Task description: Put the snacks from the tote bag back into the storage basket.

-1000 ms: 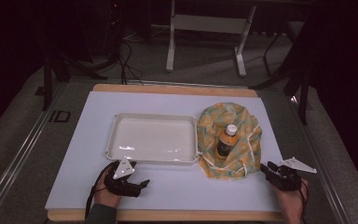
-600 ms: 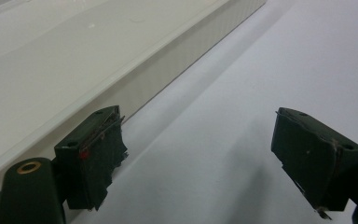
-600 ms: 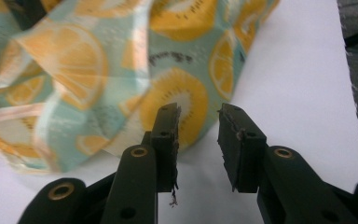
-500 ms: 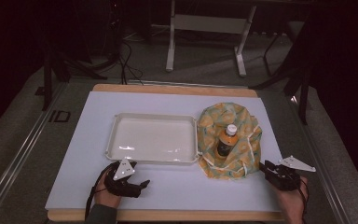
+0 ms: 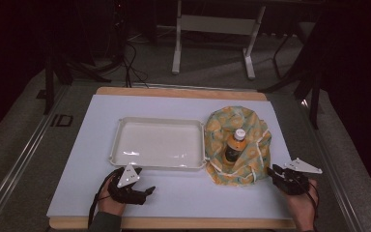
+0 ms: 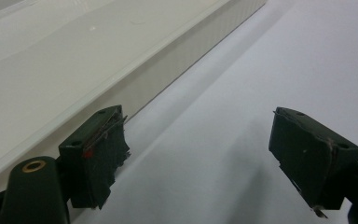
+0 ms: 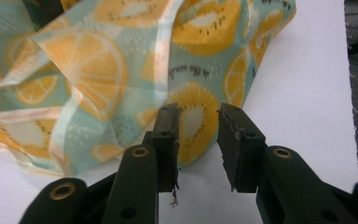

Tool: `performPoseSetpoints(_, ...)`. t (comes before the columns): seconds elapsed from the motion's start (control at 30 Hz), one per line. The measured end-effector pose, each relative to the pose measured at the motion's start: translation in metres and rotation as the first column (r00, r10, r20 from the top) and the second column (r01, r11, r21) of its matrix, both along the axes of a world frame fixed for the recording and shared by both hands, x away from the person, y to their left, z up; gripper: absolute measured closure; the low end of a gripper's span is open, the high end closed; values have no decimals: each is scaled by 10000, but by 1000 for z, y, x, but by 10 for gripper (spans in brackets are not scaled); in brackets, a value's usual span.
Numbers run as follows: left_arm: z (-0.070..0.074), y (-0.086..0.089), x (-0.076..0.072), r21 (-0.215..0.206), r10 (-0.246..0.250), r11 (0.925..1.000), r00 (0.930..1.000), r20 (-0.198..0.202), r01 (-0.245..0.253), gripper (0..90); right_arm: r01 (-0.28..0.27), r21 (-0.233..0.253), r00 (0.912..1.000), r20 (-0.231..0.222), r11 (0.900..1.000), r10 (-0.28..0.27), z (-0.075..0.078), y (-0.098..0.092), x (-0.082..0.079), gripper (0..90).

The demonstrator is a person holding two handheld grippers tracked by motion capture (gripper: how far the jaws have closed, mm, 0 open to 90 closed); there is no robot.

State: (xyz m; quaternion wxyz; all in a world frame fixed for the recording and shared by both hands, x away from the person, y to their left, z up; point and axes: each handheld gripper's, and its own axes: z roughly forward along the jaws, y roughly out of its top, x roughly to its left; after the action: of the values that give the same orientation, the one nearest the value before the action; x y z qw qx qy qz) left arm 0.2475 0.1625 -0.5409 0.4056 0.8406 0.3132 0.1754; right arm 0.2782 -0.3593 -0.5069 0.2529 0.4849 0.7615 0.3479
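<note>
The right gripper [image 5: 272,170] lay low over the desk [image 5: 183,200], its jaws parted by a narrow gap and holding nothing. Just ahead of its tips was the cloth [image 7: 98,70], a crumpled fruit-print fabric with orange slices; in the right gripper view the cloth's near edge showed between the jaws, a little beyond them and not pinched. In the high view the cloth [image 5: 251,145] spread out ahead of and to the left of that gripper, and a bottle [image 5: 233,146] with a pale cap stood upright in its folds, farther off than the cloth's edge.

The left gripper [image 5: 150,190] rested near the desk's front edge, jaws spread wide and empty. In the left gripper view, bare white desk [image 6: 242,74] lay between and ahead of the jaws, and the tray [image 6: 74,70] ran past just beside the left jaw, its white side wall close to that jaw; whether they touched cannot be told. In the high view the tray [image 5: 121,145] sat just beyond this gripper, shallow and white, with the cloth touching its far-right corner.
</note>
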Motion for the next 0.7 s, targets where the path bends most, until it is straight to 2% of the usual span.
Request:
performPoseSetpoints(0.27,0,0,0,-48,-18,10000,10000,11,18,189,-231,-256,9997,71,9994,233,10,6,2,707)
performPoseSetpoints(0.53,0,0,0,-28,-13,10000,10000,-11,13,190,-457,-656,9989,54,9968,461,22,9,5,788)
performPoseSetpoints(0.7,0,0,0,-33,-22,10000,10000,-22,22,190,-588,-601,9982,43,9965,592,28,9,7,833)
